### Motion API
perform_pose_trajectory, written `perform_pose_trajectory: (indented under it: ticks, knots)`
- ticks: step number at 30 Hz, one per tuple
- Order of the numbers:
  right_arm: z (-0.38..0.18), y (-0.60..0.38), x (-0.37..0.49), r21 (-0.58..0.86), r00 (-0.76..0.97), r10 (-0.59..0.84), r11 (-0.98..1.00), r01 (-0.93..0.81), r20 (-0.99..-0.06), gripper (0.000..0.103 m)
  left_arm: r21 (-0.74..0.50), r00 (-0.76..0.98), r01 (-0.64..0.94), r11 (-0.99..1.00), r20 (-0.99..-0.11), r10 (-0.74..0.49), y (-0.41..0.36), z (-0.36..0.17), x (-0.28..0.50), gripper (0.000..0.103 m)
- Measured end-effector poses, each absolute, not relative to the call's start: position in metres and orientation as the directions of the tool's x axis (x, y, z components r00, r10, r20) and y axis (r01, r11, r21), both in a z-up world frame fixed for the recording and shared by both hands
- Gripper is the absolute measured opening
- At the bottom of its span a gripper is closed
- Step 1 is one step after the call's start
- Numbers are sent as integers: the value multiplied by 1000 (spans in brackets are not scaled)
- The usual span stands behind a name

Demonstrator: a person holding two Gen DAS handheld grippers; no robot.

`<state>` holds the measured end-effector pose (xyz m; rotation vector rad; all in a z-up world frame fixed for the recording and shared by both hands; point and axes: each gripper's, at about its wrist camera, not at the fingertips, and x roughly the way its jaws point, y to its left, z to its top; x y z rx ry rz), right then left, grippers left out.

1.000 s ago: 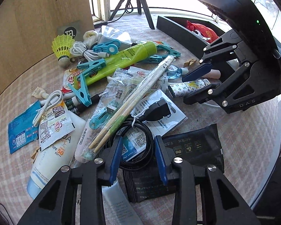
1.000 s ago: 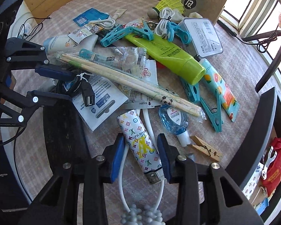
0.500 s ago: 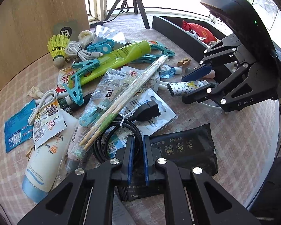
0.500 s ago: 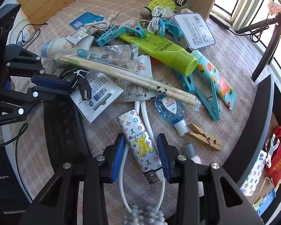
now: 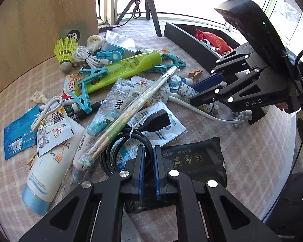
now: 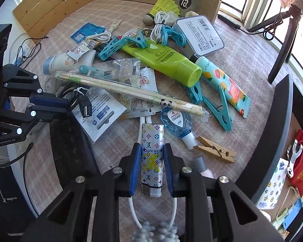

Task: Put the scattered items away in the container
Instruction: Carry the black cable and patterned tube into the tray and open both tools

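Observation:
A pile of small items lies on the checked tabletop. My left gripper (image 5: 148,157) is shut on the coiled black USB cable (image 5: 129,141), whose plug (image 6: 85,109) shows in the right wrist view. My right gripper (image 6: 151,161) is shut on the white monogram tube (image 6: 152,155), which lies over a white massager handle (image 6: 153,207). The black container (image 6: 276,121) stands at the right, holding a red pouch (image 6: 302,153). It also shows in the left wrist view (image 5: 187,42).
A green bottle (image 6: 163,60), chopsticks (image 6: 129,90), teal clips (image 6: 220,109), a wooden peg (image 6: 216,149), a sunscreen tube (image 5: 48,167), a black packet (image 5: 194,159), a shuttlecock (image 5: 65,50) and white cables lie around. A tripod (image 5: 145,10) stands behind.
My left gripper's fingers closed on the black cable. My right gripper's fingers closed on the monogram tube, which now stands straight between them.

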<state>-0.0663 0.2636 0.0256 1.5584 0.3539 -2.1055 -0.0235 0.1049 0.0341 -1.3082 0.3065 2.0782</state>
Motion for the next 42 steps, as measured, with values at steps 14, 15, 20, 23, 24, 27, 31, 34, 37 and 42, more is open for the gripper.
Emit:
perform_pose_trajectory:
  ticks: [14, 15, 20, 23, 24, 27, 31, 34, 37, 42]
  knots:
    - [58, 273, -54, 159, -308, -329, -869, 468, -892, 21, -196, -313, -610, -768, -830, 461, 96, 60, -17, 7]
    - [63, 275, -52, 172, -318, -343, -870, 462, -884, 21, -204, -315, -611, -765, -823, 472, 96, 64, -15, 7]
    - [87, 286, -45, 227, -378, -397, -879, 419, -837, 21, -233, -334, -621, -749, -785, 521, 96, 89, -11, 7]
    - [103, 299, -39, 255, -429, -415, -888, 382, -802, 21, -243, -348, -626, -741, -763, 545, 98, 105, -11, 7]
    - [108, 305, -36, 261, -446, -417, -891, 370, -792, 21, -251, -349, -628, -737, -756, 554, 99, 109, -12, 7]
    - [122, 327, -28, 266, -493, -404, -907, 327, -770, 21, -242, -360, -642, -728, -744, 564, 107, 122, -14, 7]
    - [136, 370, -13, 265, -555, -351, -936, 231, -754, 21, -239, -366, -664, -708, -723, 587, 125, 138, -19, 7]
    - [141, 408, -1, 259, -591, -292, -955, 143, -752, 21, -237, -365, -688, -686, -704, 609, 149, 149, -25, 7]
    - [141, 444, 13, 240, -608, -222, -969, 53, -762, 21, -235, -356, -712, -662, -692, 628, 179, 155, -30, 7]
    - [136, 490, 38, 204, -613, -125, -977, -60, -780, 21, -241, -290, -771, -590, -692, 661, 235, 157, -27, 7]
